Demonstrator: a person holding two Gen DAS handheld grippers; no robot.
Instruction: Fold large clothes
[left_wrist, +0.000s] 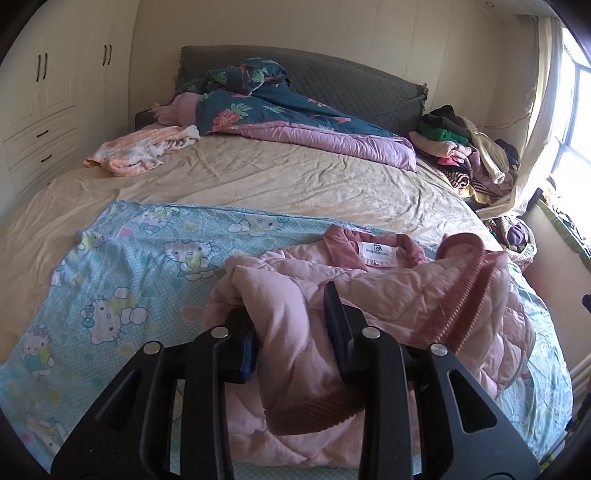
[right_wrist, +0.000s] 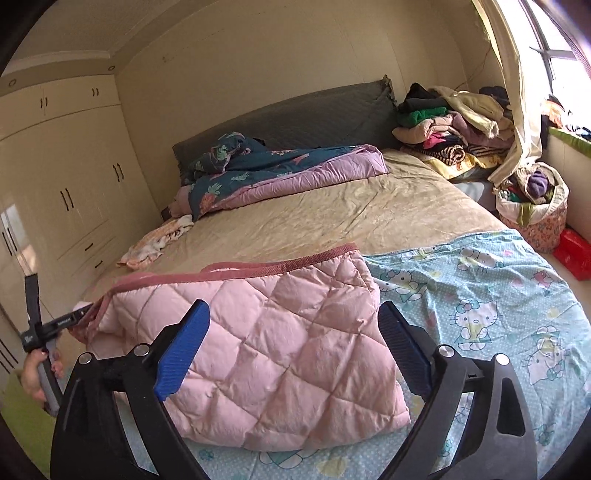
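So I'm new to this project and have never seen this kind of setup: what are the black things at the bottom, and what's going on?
Those are hand-held tongs, one in each of a person's hands, each with a camera looking along its fingers. The left-hand view shows the left tongs closed on a fold of the pink quilted jacket. The right-hand view shows the right tongs open, with the jacket lying between their fingers, not gripped. The jacket lies on a blue cartoon-cat sheet spread over the bed.
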